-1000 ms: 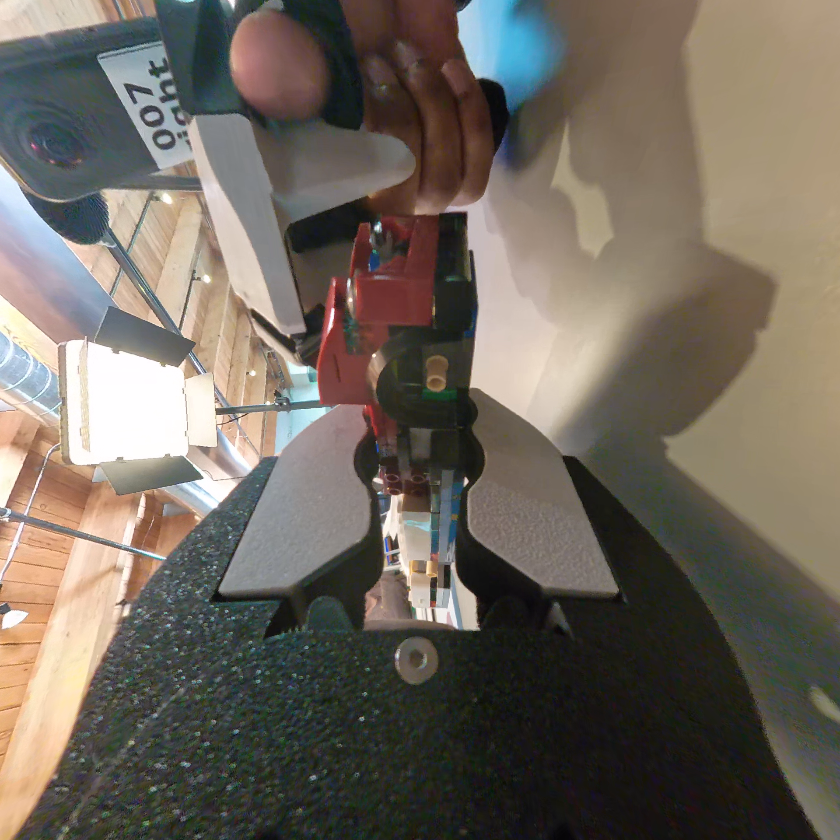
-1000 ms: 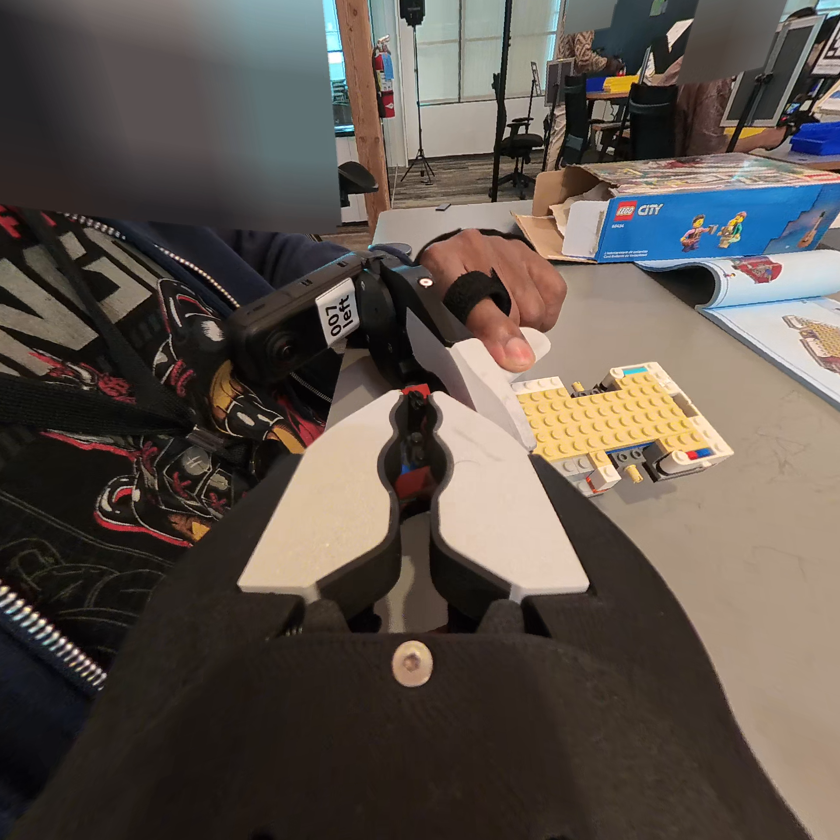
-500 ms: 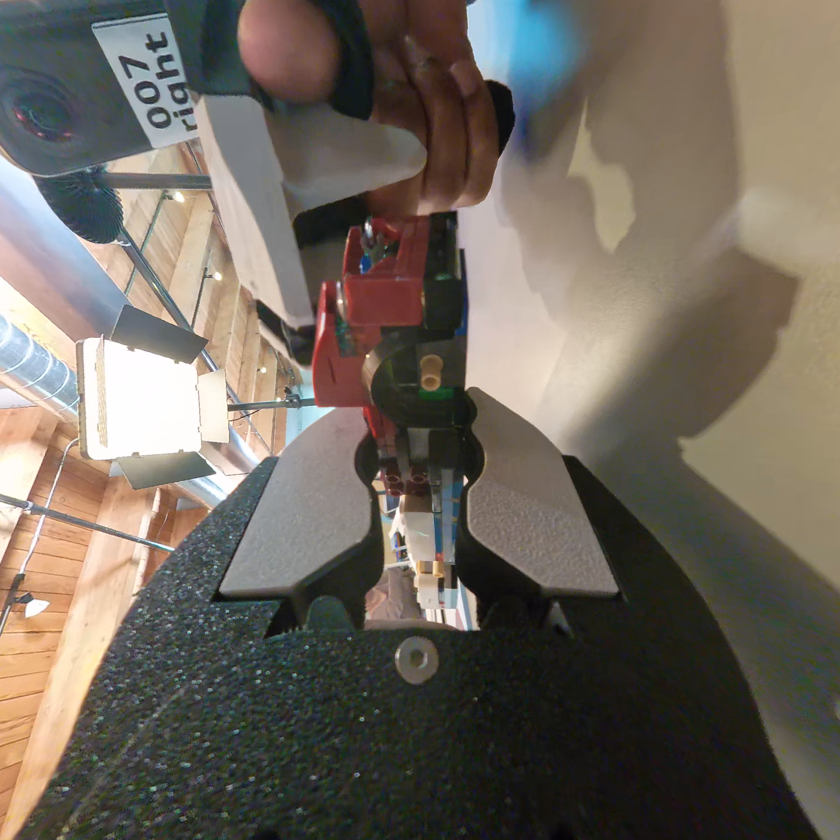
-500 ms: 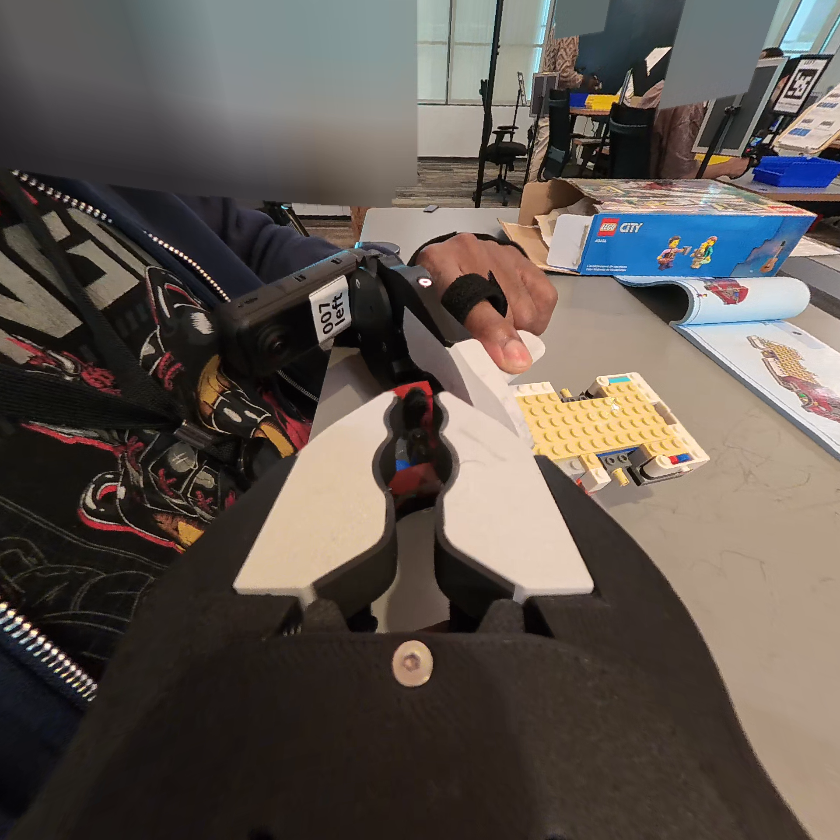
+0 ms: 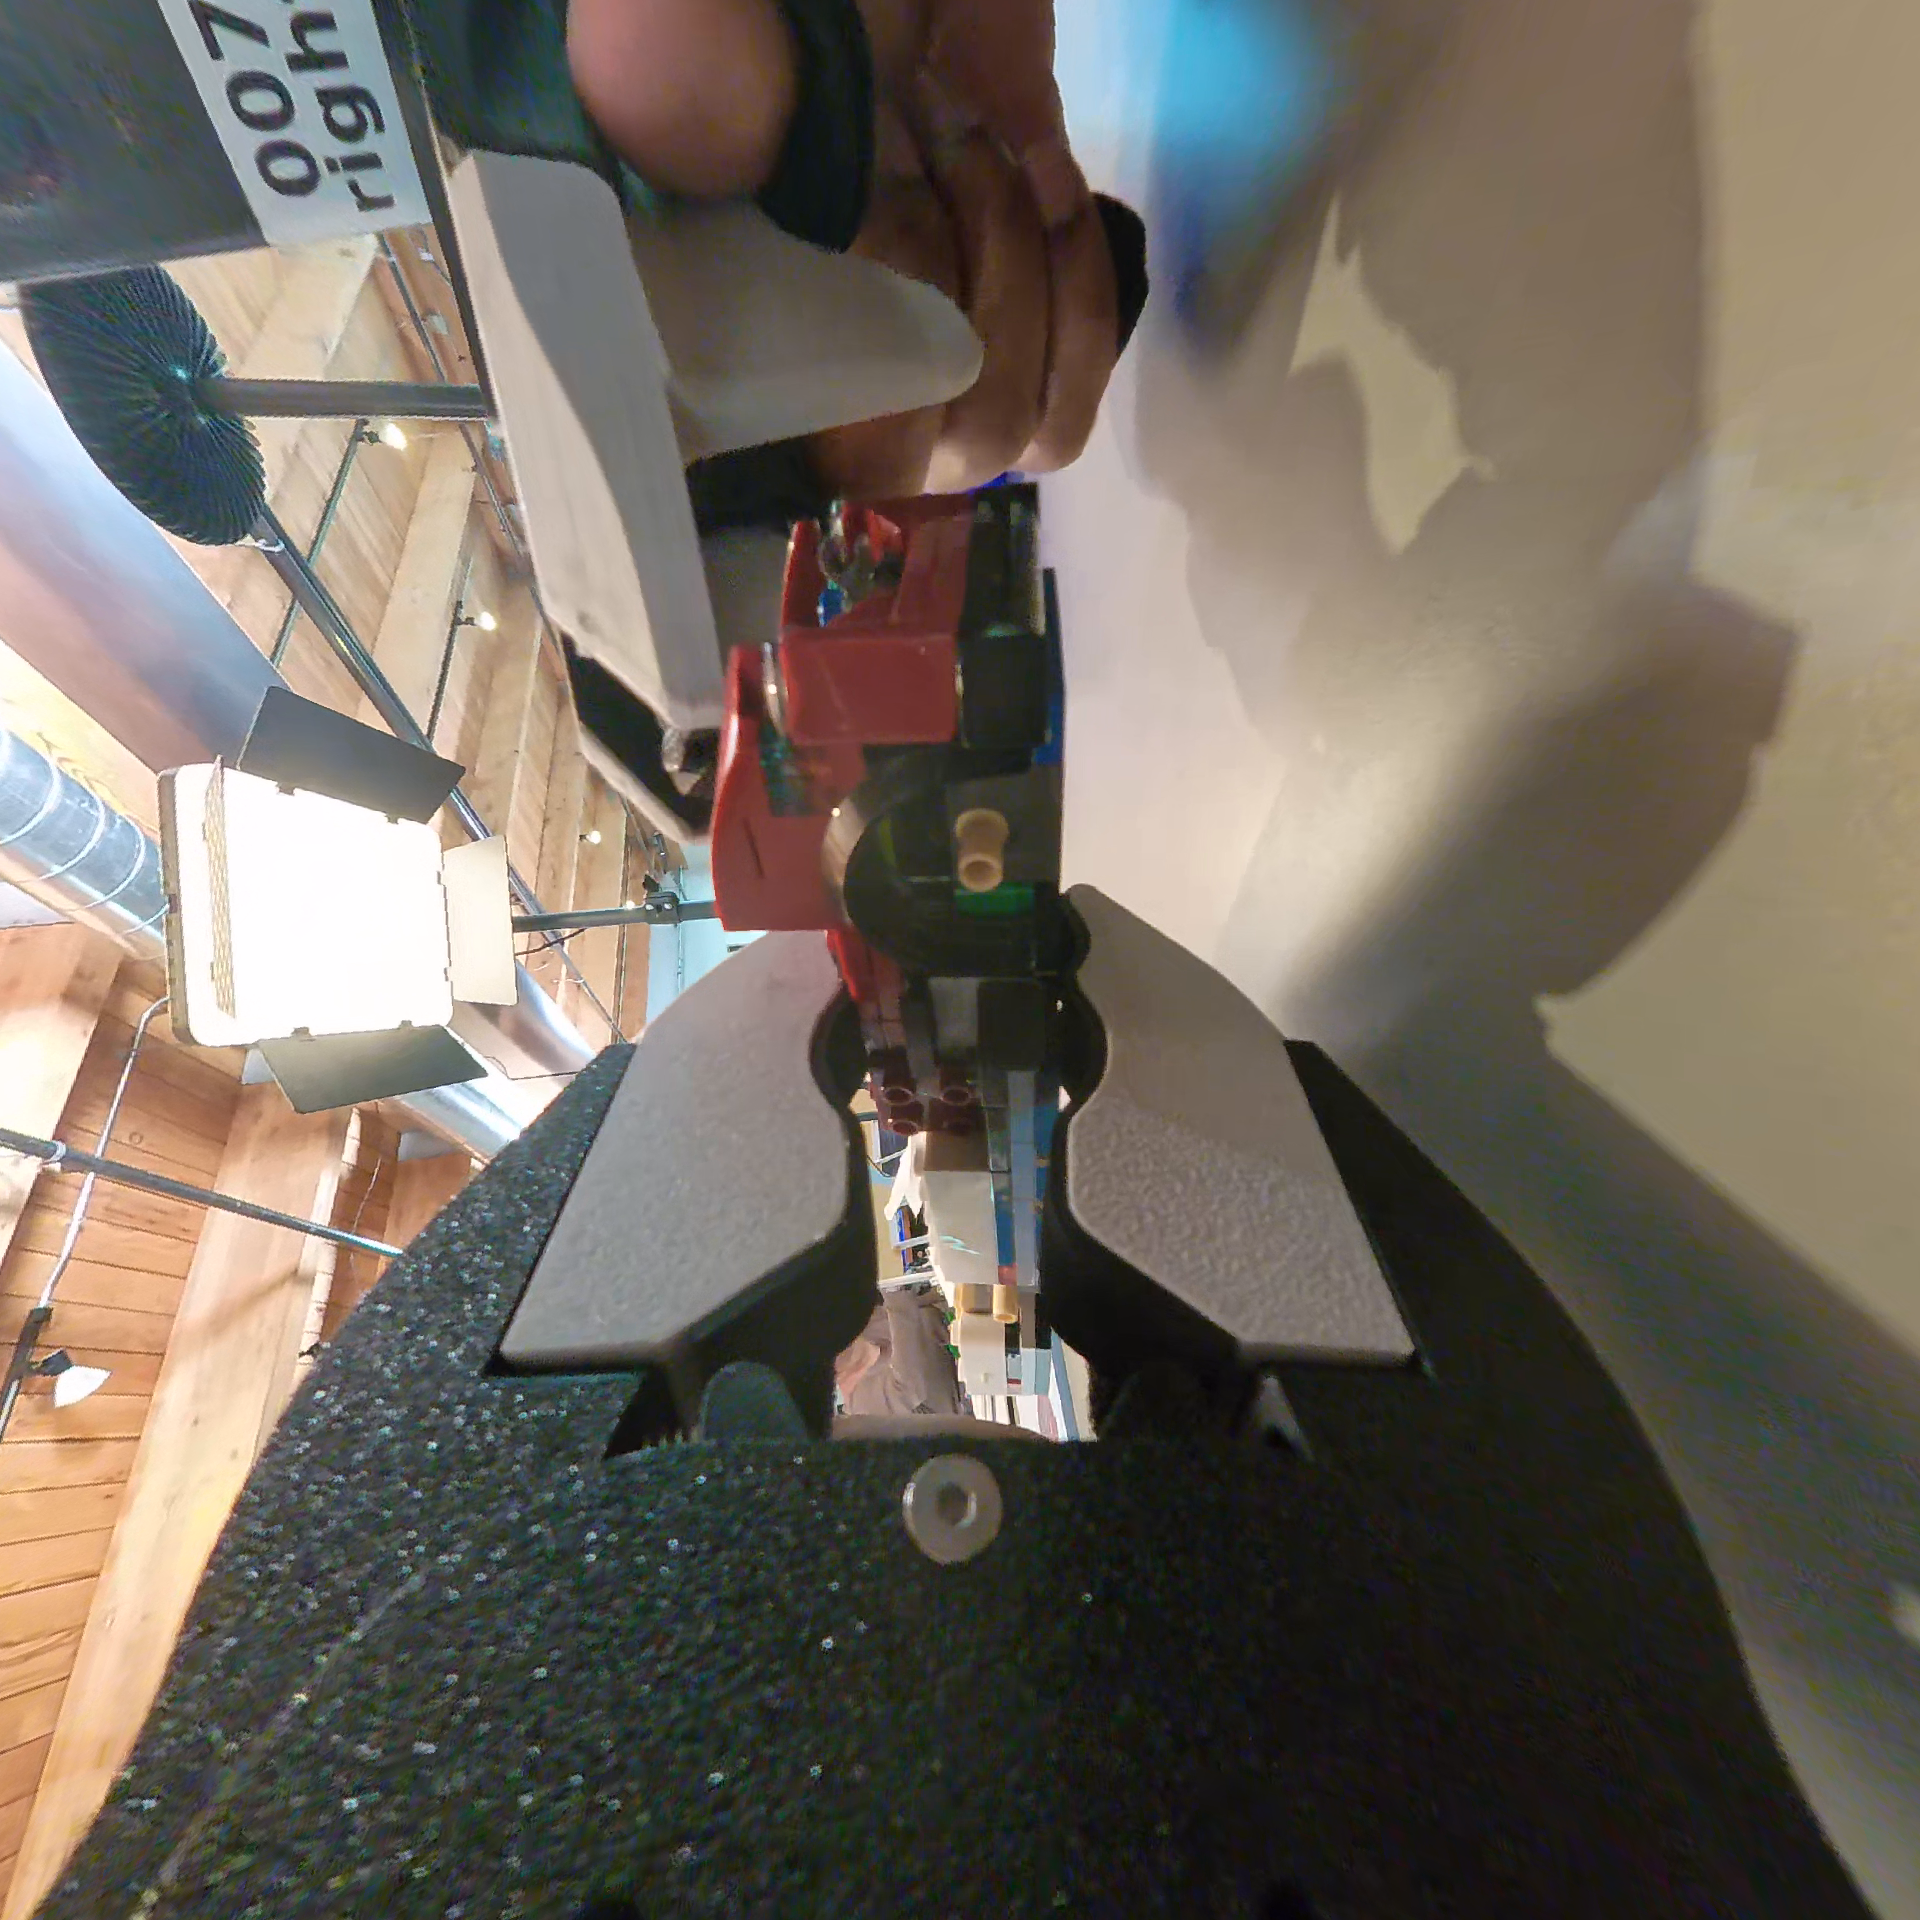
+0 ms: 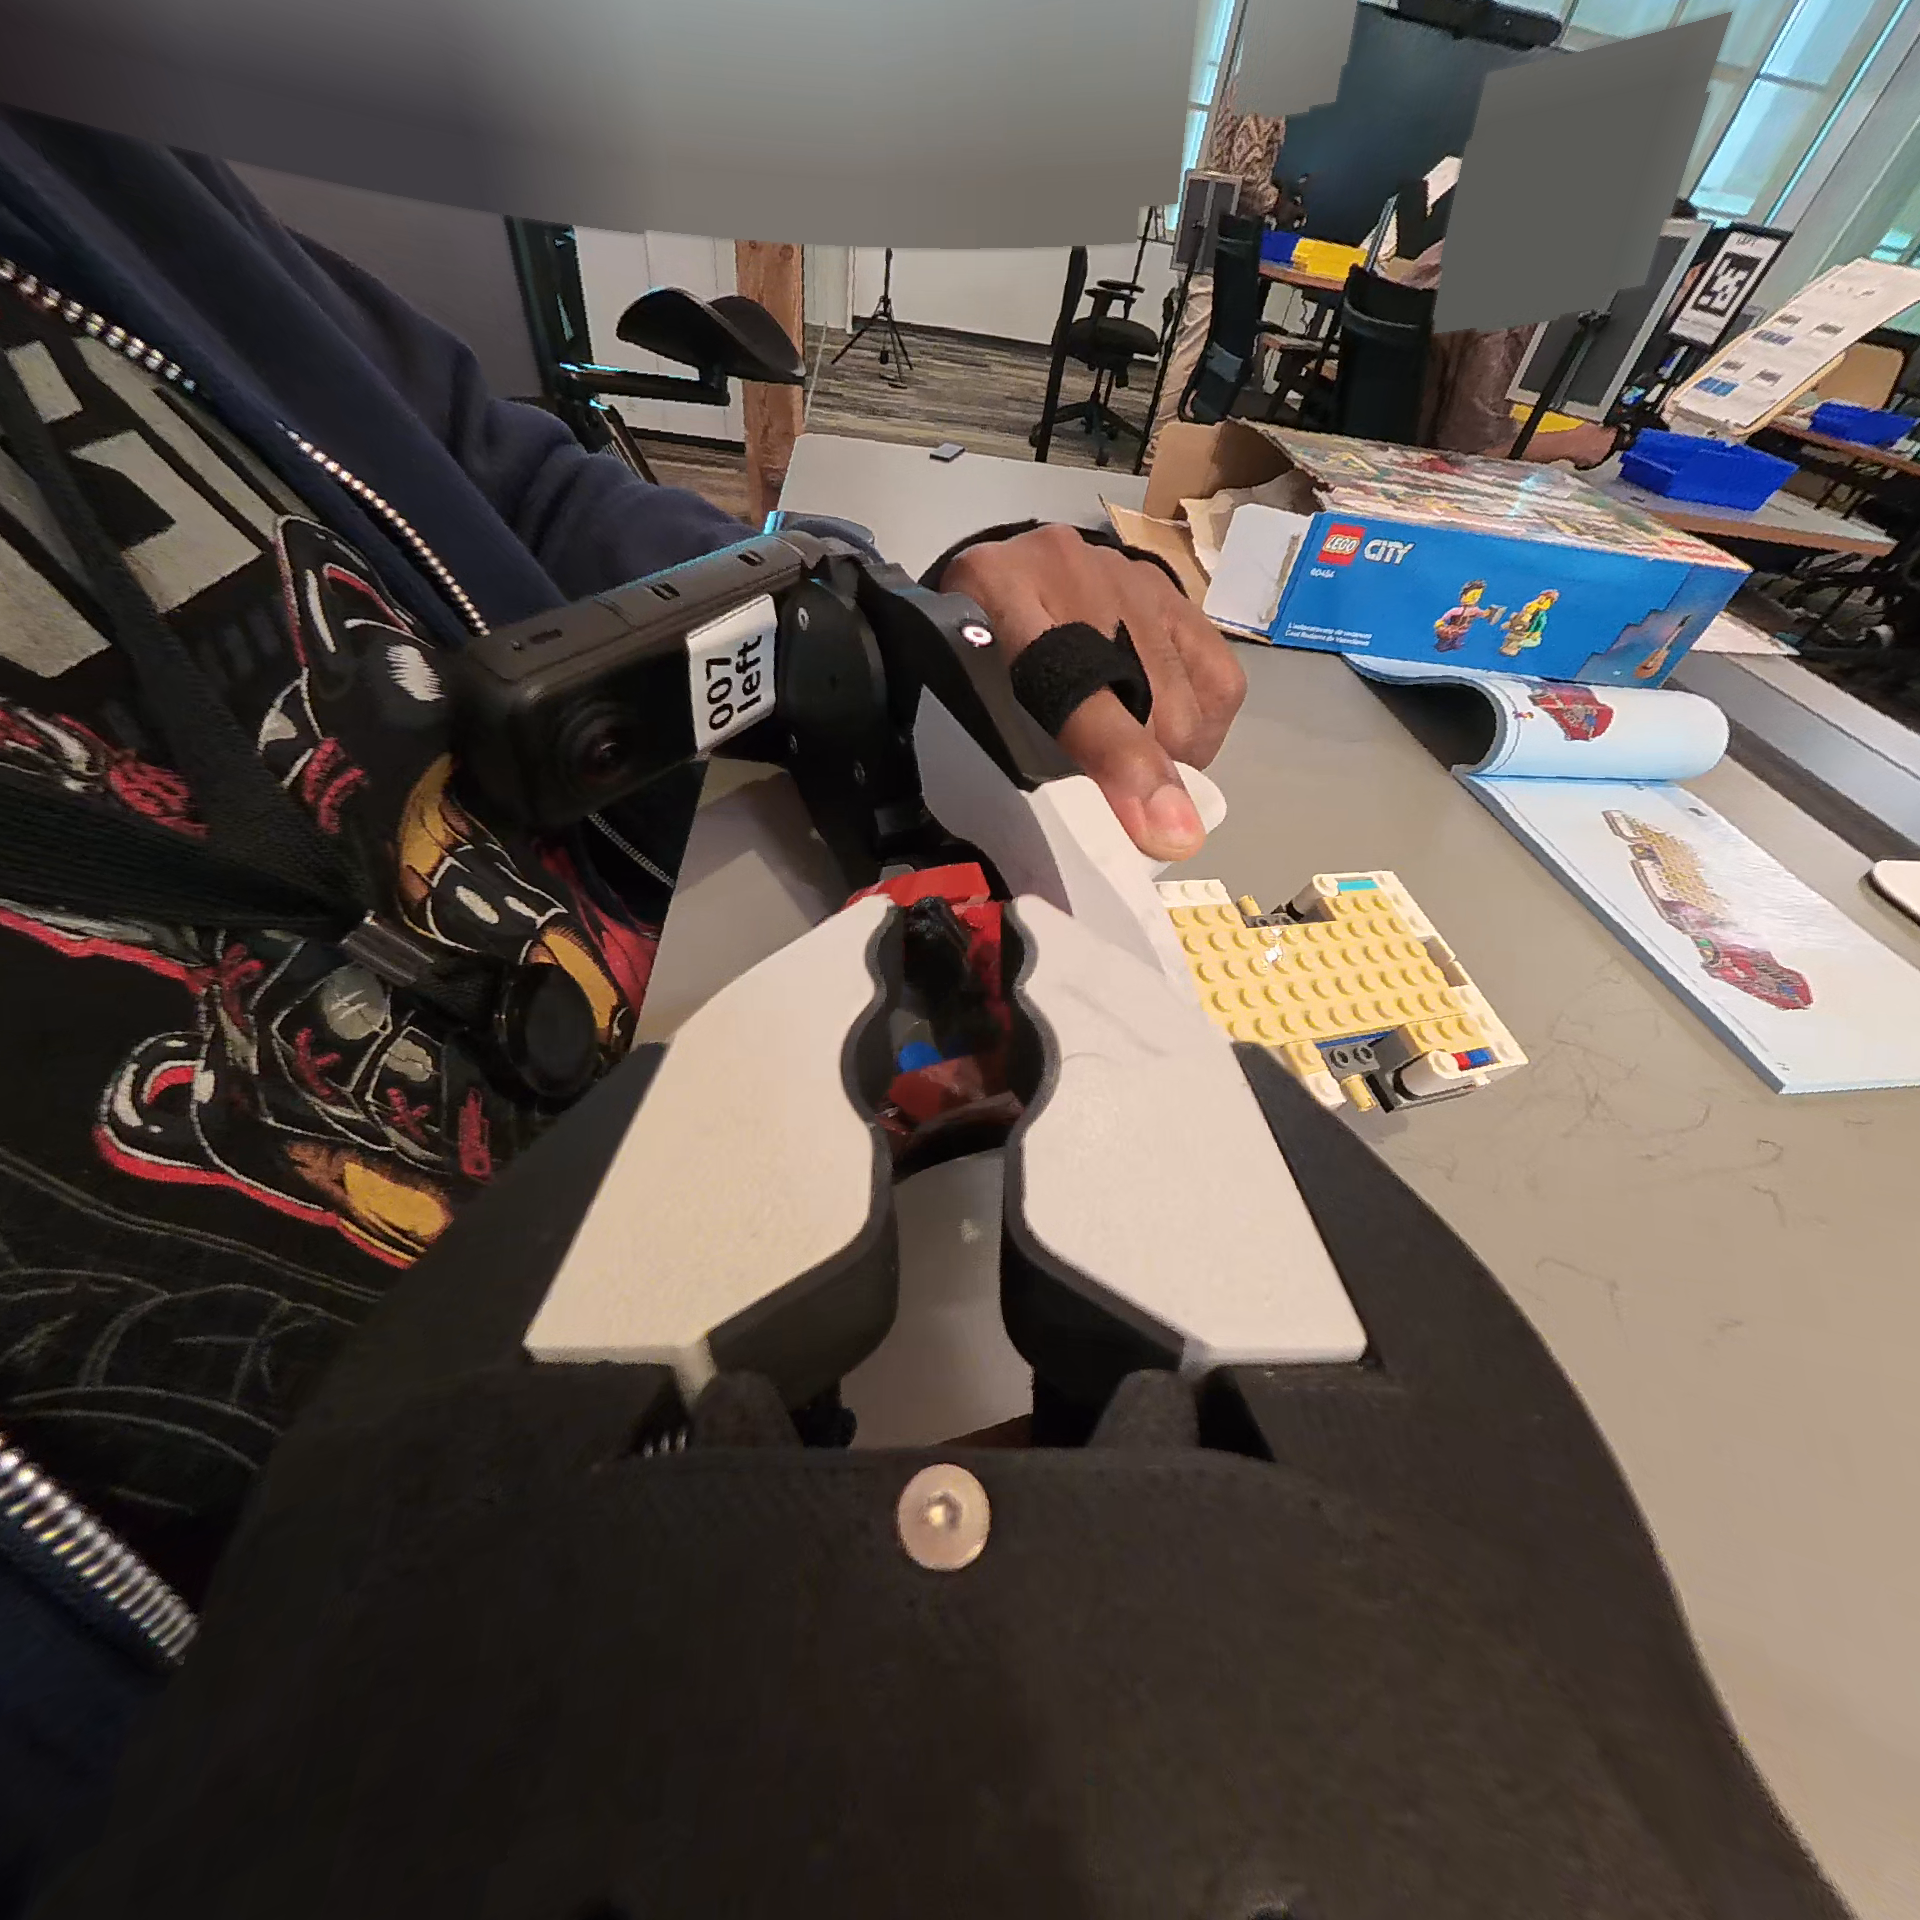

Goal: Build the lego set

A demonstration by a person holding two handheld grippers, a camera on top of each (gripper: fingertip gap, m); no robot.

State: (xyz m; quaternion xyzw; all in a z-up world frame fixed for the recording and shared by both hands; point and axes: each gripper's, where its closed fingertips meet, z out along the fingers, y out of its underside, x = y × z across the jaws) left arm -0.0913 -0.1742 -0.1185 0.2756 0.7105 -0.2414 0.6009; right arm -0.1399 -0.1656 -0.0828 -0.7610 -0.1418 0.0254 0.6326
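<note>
- Your left claw (image 5: 956, 997) is clamped on the red-and-black brick model (image 5: 894, 727), both pads against its sides.
- Your right claw (image 6: 951, 935) stands parted around the same model's far end; contact cannot be told.
- Tan brick plate assembly (image 6: 1340, 977) lies on the worktop (image 6: 1558, 1247), just beside the model.

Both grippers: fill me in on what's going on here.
A person holds a gripper in each hand over a grey table. The left gripper is clamped on a red and black brick model, held up in the air. The right gripper has that same model between its fingers at the other end; whether it presses on it is unclear. A tan brick plate assembly, an open instruction booklet and a blue box lie on the table.
</note>
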